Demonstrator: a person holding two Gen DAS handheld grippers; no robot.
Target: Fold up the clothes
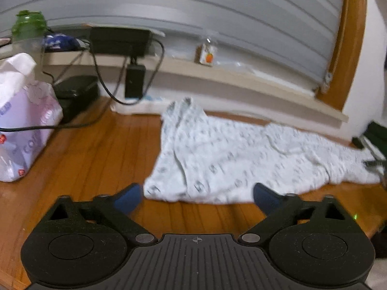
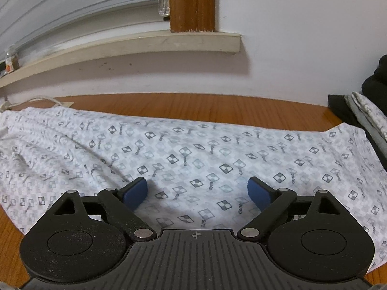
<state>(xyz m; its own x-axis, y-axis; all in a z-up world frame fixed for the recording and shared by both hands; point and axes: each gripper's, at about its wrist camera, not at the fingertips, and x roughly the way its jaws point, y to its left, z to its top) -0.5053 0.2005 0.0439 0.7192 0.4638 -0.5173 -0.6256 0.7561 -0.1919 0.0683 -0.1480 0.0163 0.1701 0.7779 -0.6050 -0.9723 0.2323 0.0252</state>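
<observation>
A patterned white garment [image 2: 193, 154] lay spread flat along the wooden floor [image 2: 198, 108], its long side running parallel to the white wall [image 2: 302, 36] and just short of it. In the left wrist view the same cloth [image 1: 229, 154] stretched away to the right, one narrow end bunched up towards the wall, with bare boards [image 1: 96, 149] on its left.

The left gripper [image 1: 197, 197] hung over the near edge of the garment with its blue pads well apart and nothing between them. The right gripper [image 2: 197, 191] was poised above the middle of the cloth, its fingers spread wide and gripping nothing.

A pale ledge [image 2: 135, 46] ran below a grey ribbed shutter [image 1: 193, 7] framed in brown wood [image 2: 192, 2]. On the ledge stood a small jar [image 1: 206, 54] and a black box [image 1: 119, 39] with trailing cables [image 1: 101, 82]. A white plastic bag [image 1: 24, 120] sat on the floor at left, a green-capped bottle [image 1: 29, 30] behind it. Folded dark clothes [image 2: 362, 118] were stacked beside the garment's right end.
</observation>
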